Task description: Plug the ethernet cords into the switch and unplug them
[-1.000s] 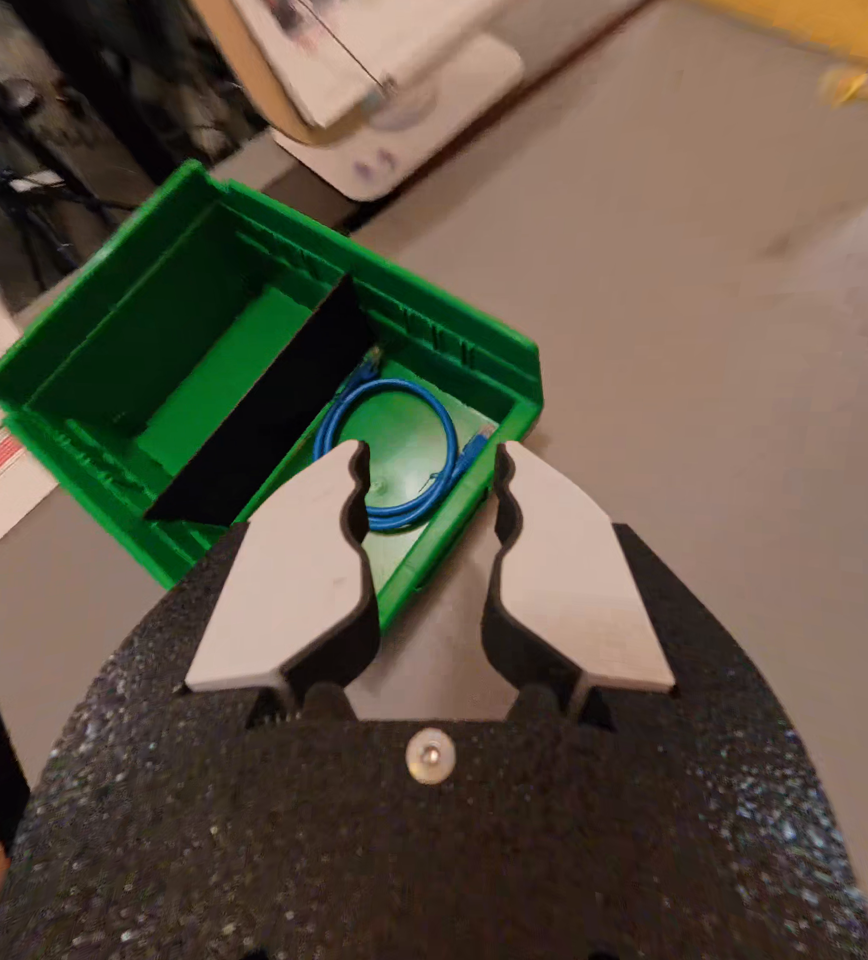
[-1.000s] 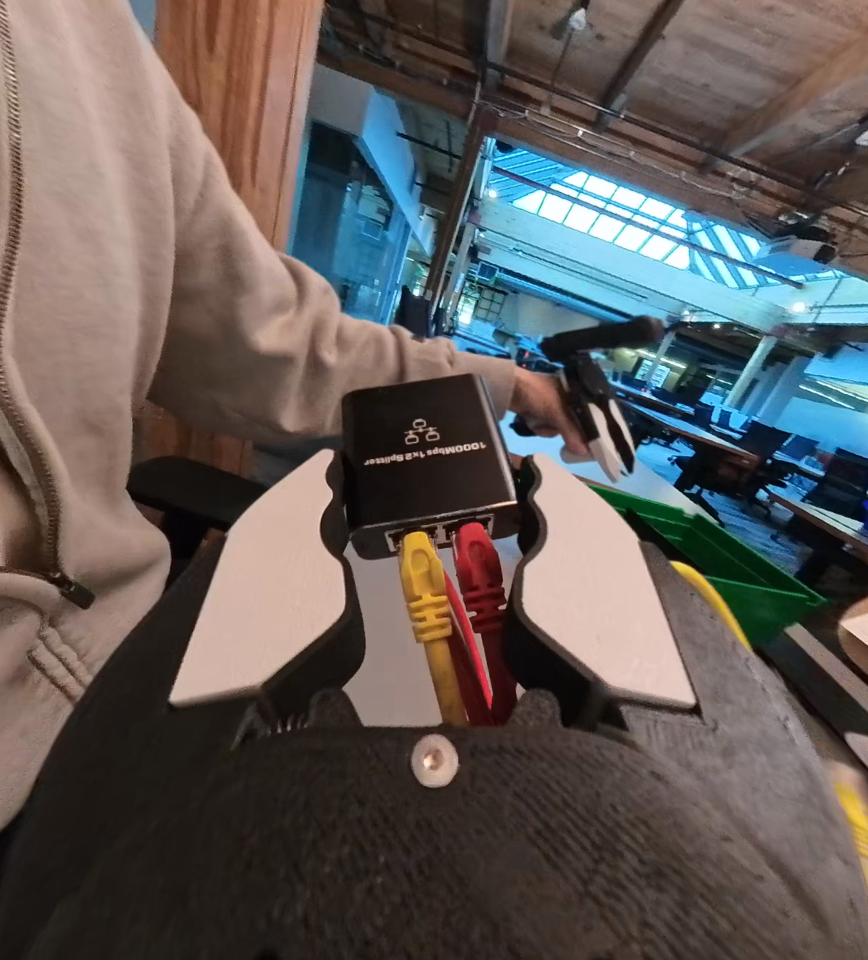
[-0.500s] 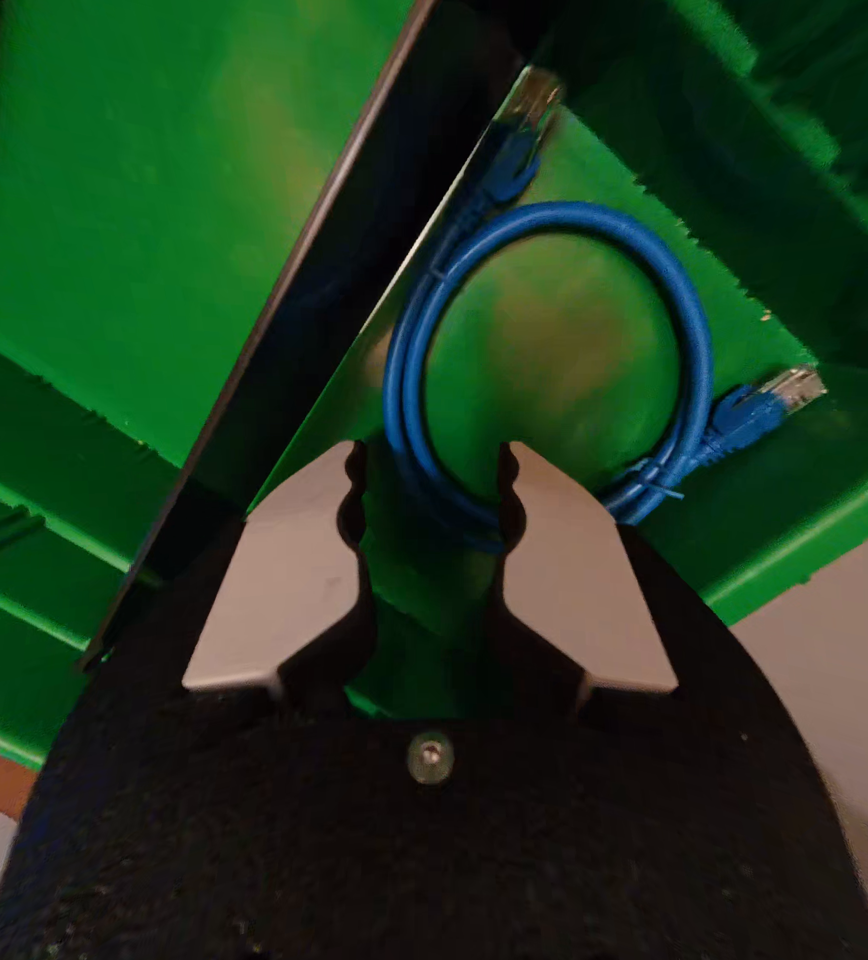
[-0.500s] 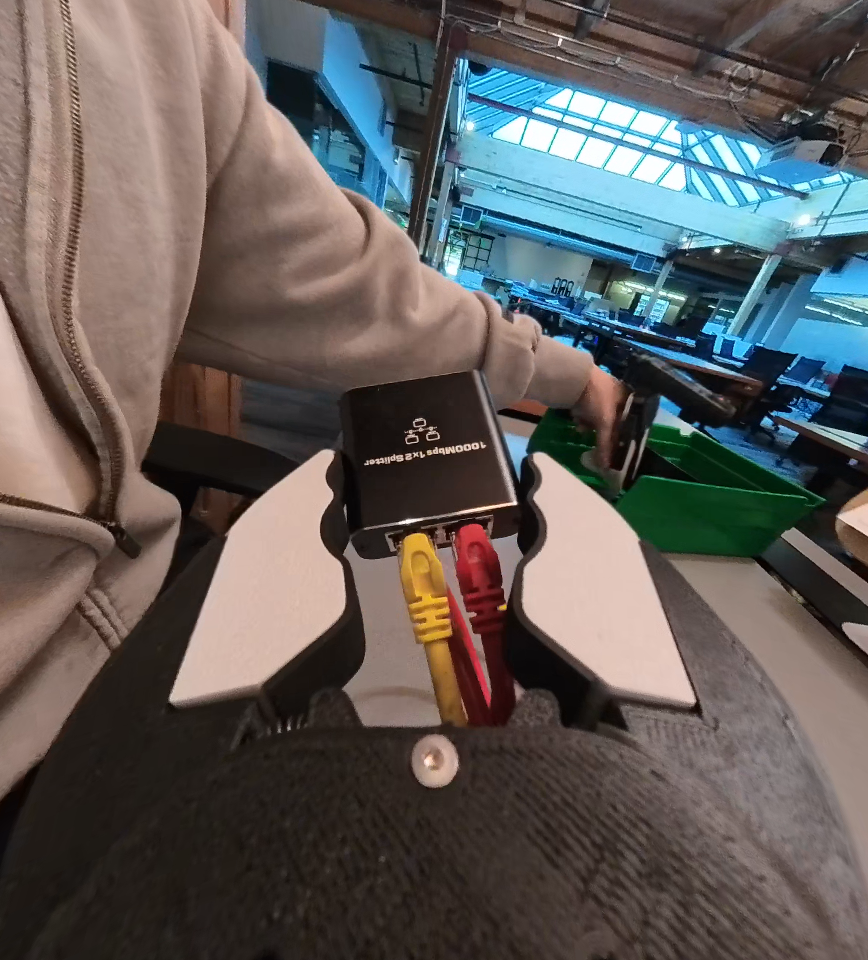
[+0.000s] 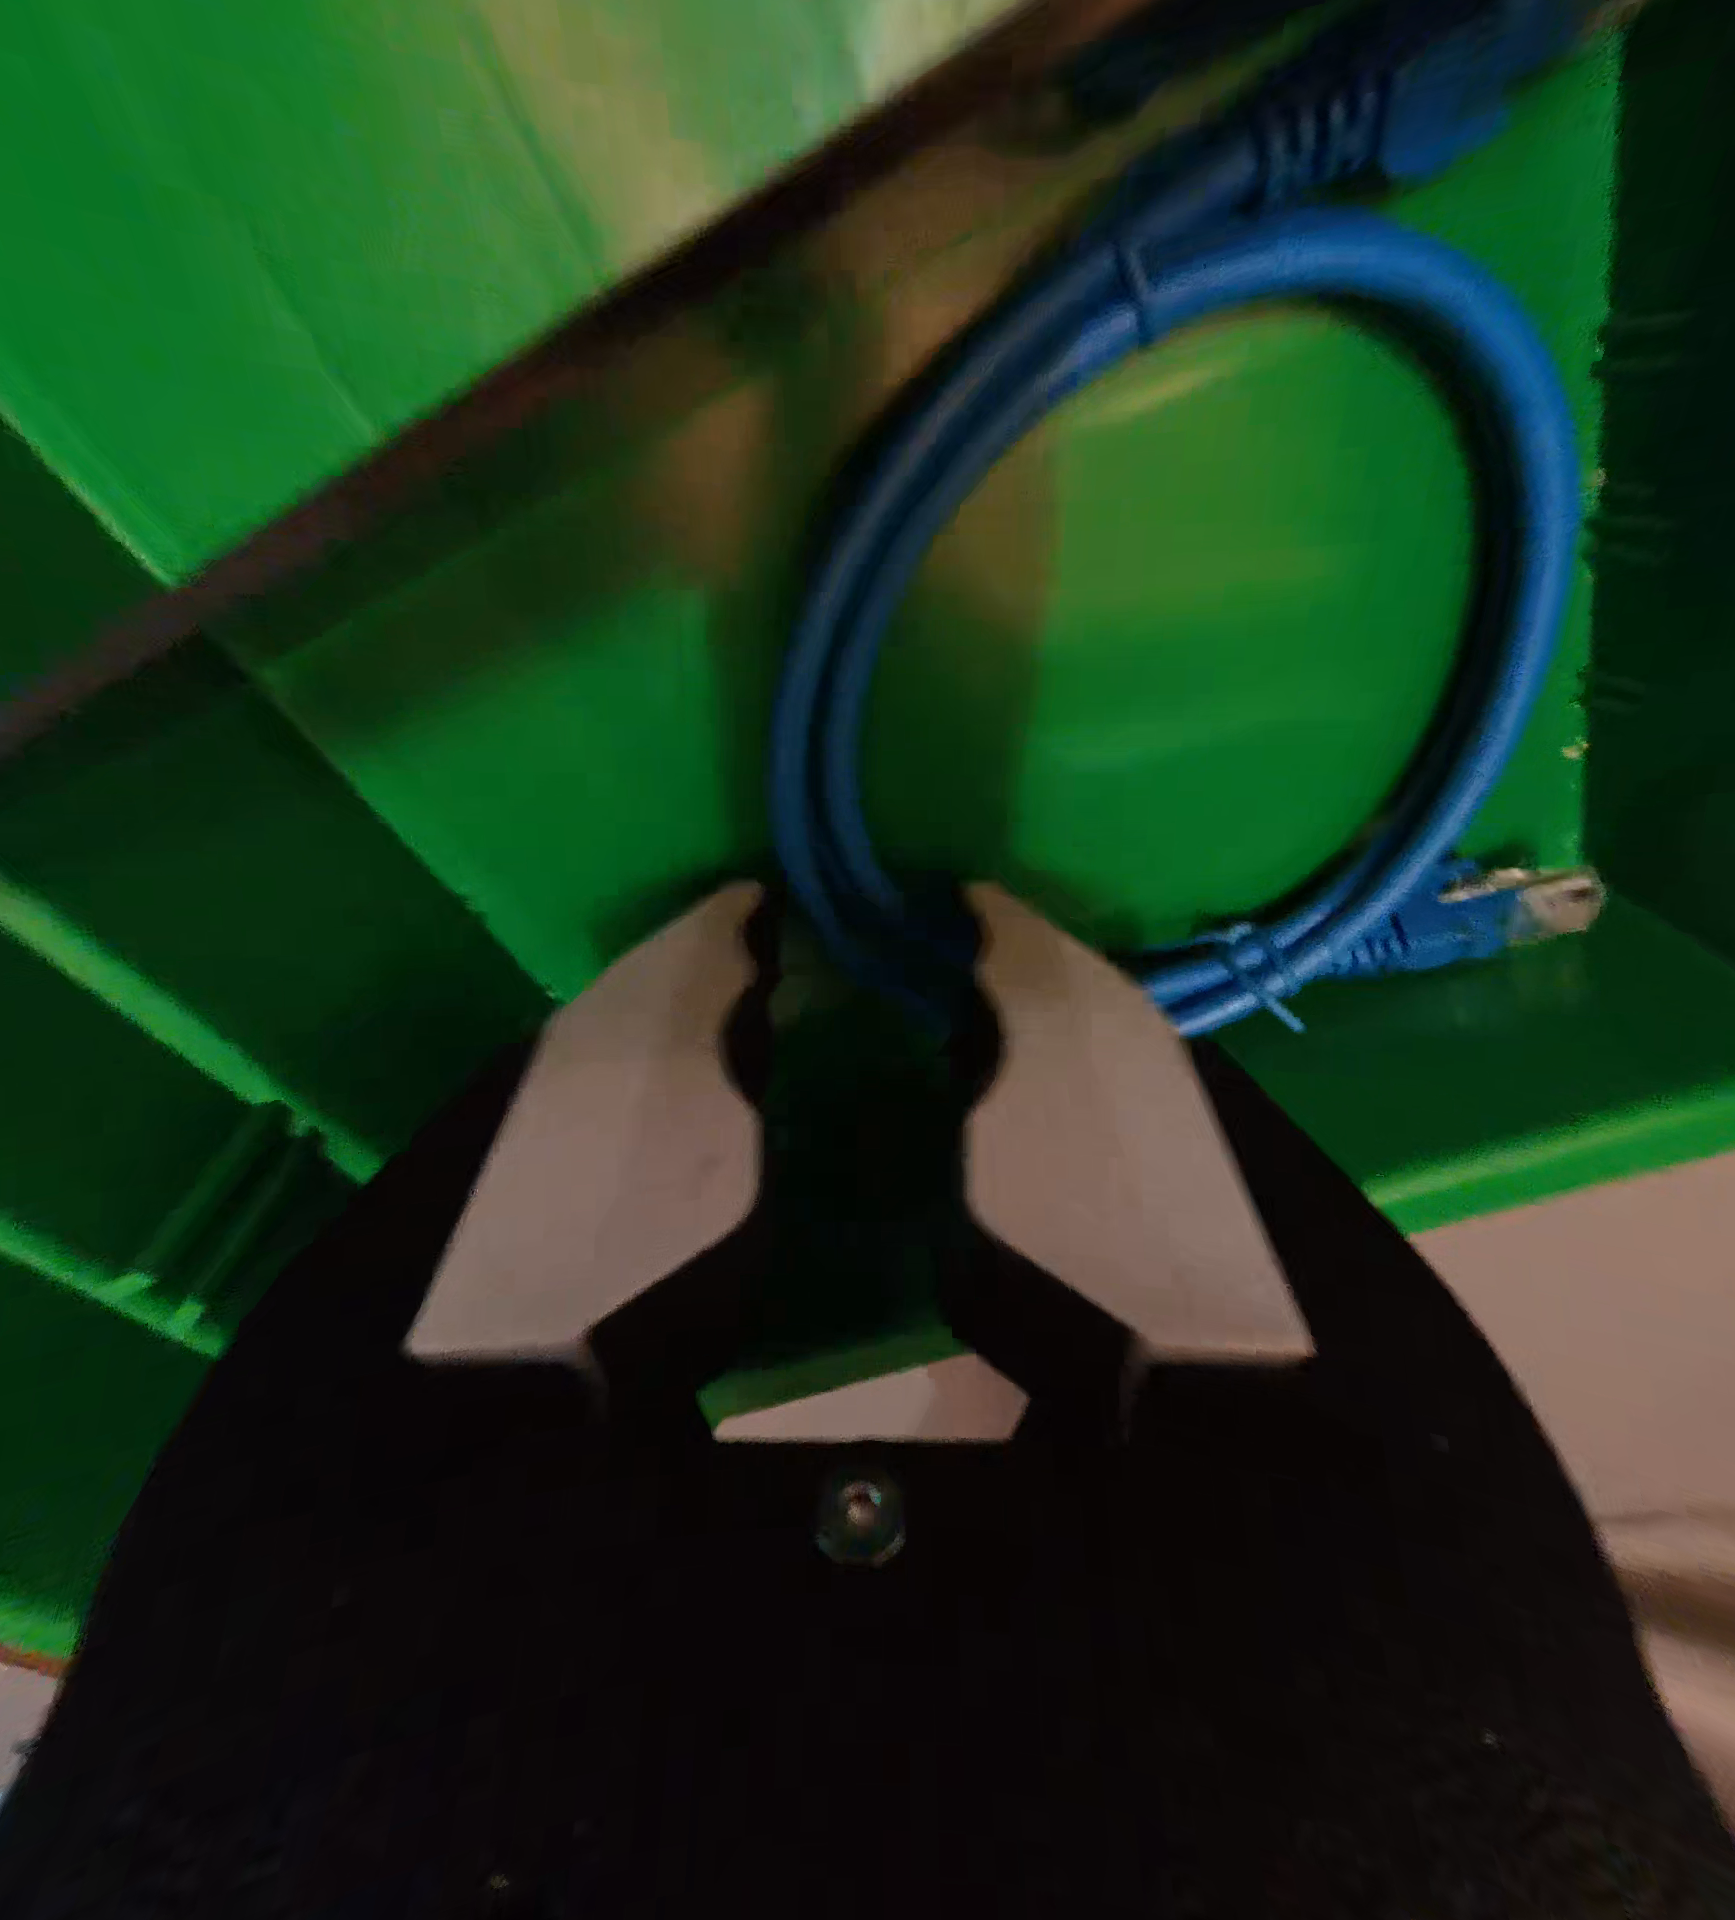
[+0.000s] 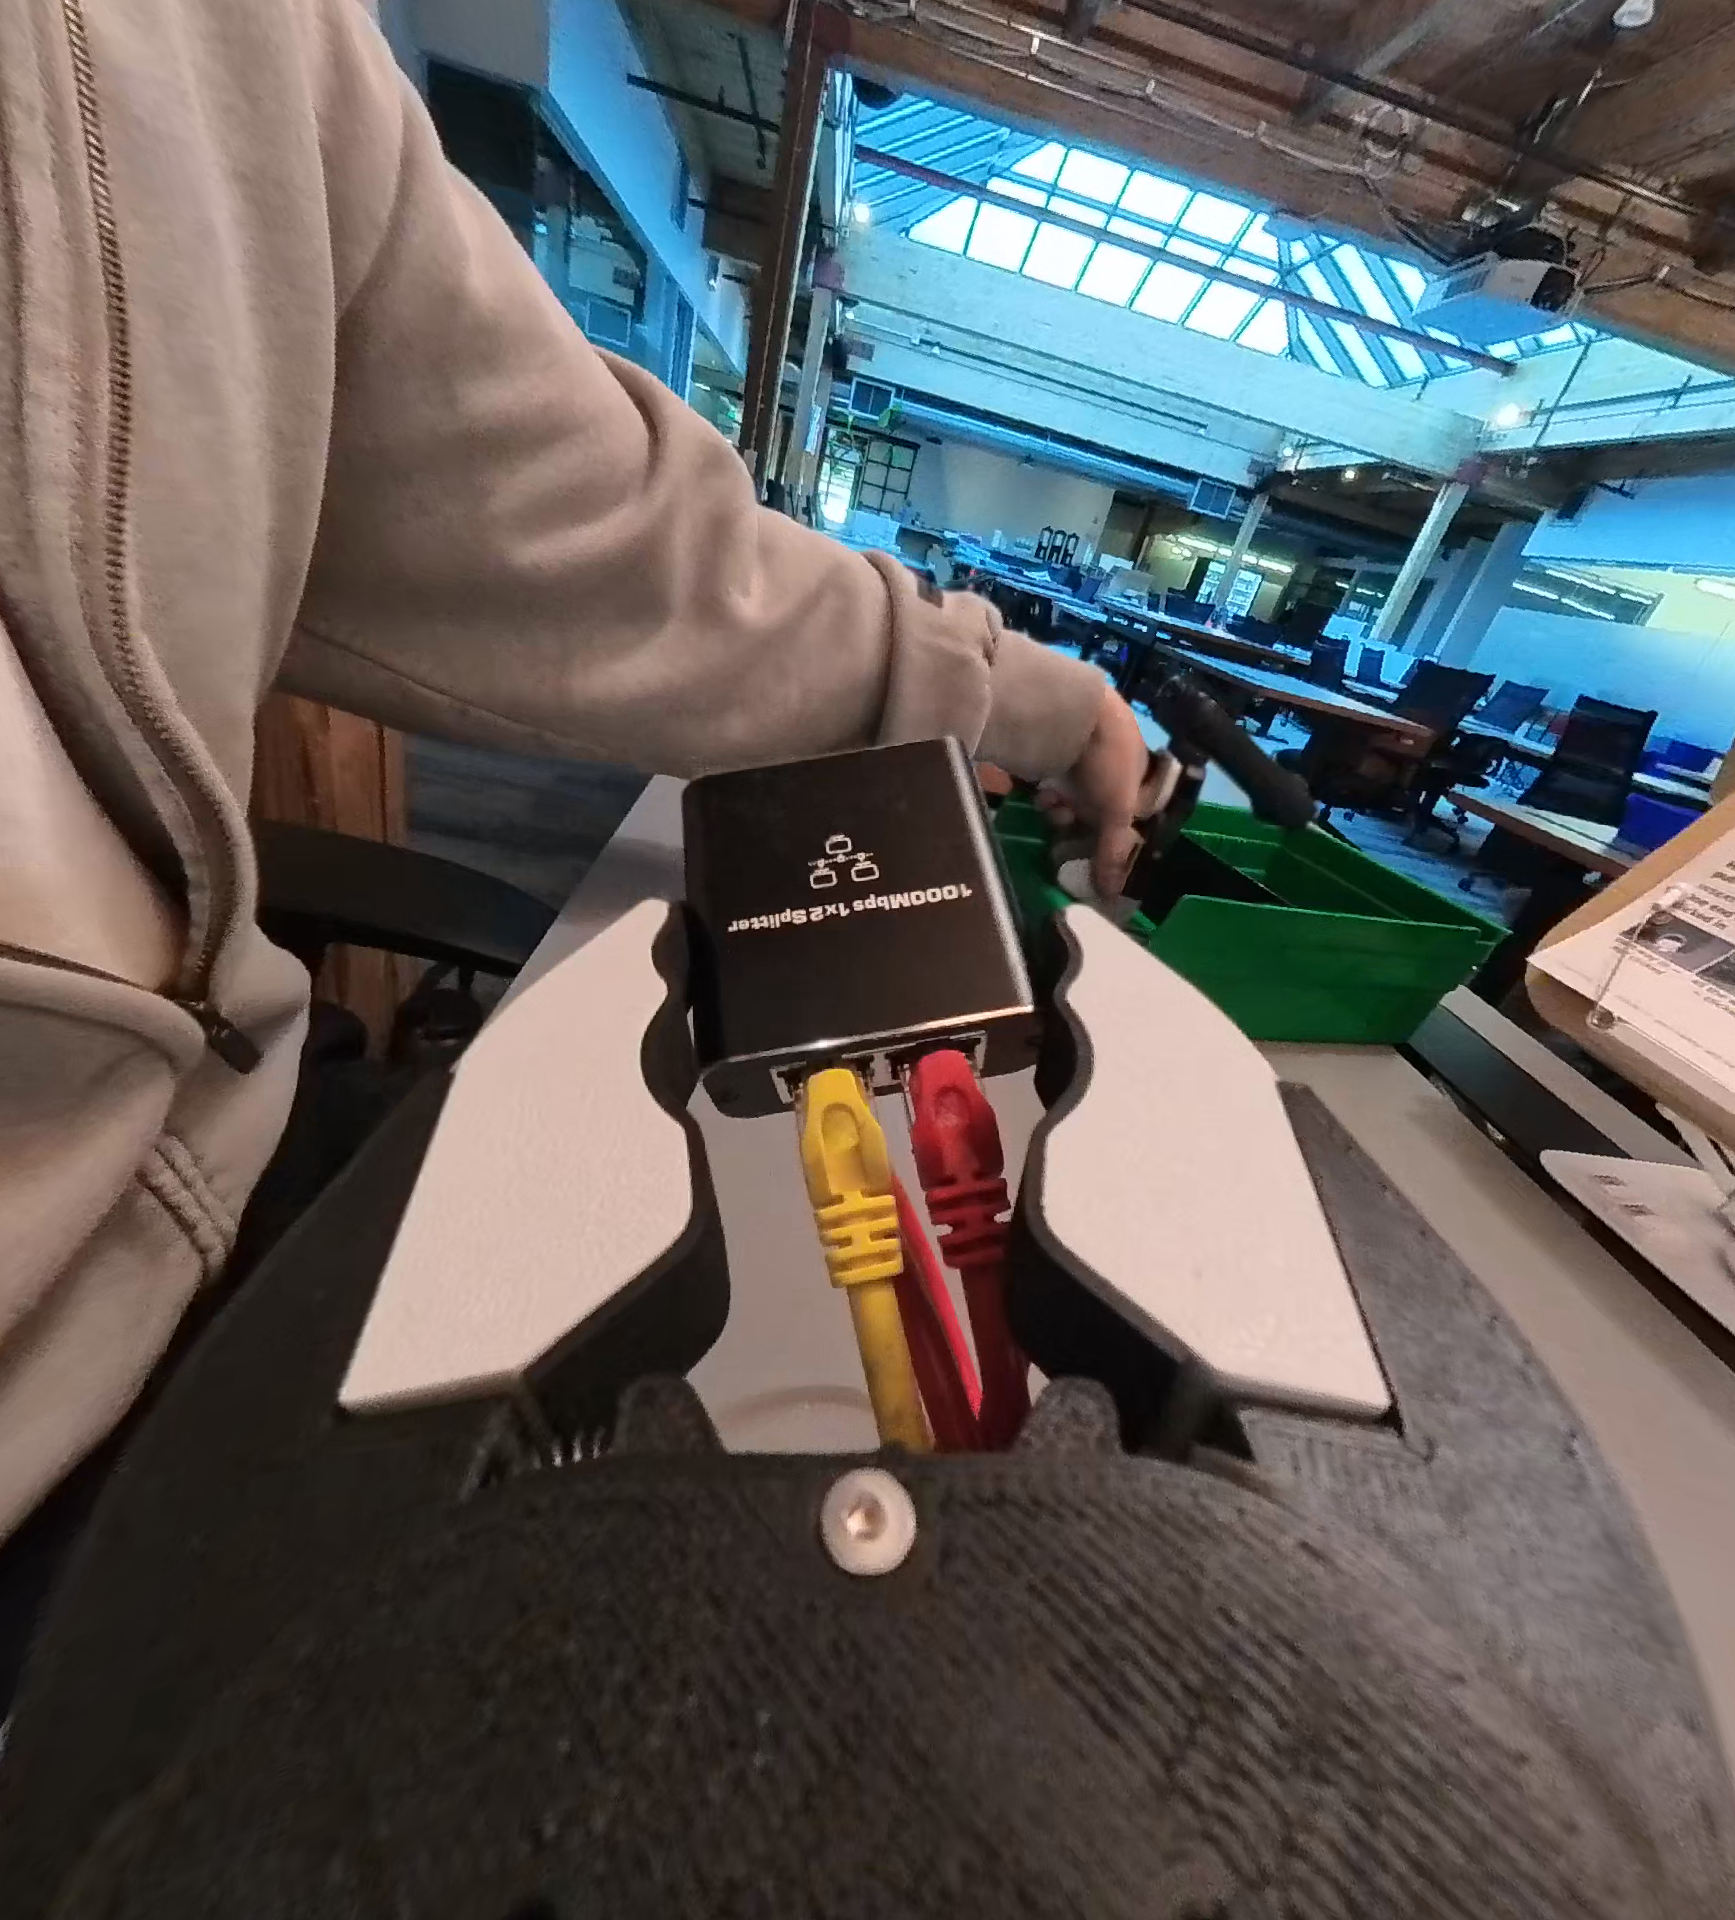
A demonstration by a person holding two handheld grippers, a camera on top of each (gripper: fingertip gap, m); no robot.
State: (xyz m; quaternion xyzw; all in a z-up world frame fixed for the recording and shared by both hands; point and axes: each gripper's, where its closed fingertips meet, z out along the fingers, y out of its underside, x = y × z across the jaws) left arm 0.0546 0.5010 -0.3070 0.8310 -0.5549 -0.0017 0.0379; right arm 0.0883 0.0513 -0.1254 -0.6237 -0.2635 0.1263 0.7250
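Observation:
In the left wrist view my left gripper [image 5: 868,914] is down inside a green bin [image 5: 1569,1153]. Its jaws stand narrow around one side of a coiled blue ethernet cord [image 5: 1528,582] lying on the bin floor. One clear plug [image 5: 1528,899] points right. In the right wrist view my right gripper [image 6: 868,914] is shut on a black switch [image 6: 842,883], held above the table. A yellow cord [image 6: 847,1174] and a red cord [image 6: 956,1153] are plugged into its near side.
A black divider [image 5: 530,416] splits the bin. In the right wrist view the bin [image 6: 1299,966] stands farther along the grey table [image 6: 1465,1299], with a hand and the left gripper [image 6: 1169,821] in it. A sleeve [image 6: 530,520] spans the left; a paper stand [image 6: 1694,966] sits on the right. There is about 50 centimetres between the tips of the two grippers. To reach the clear plug [image 5: 1528,899] in a straight line is about 9 centimetres for my left fingers, about 40 centimetres for my right.
My left gripper dropped from above the bin into it, then its jaws narrowed around the blue cord. My right gripper kept hold of the switch and turned slightly toward the table.

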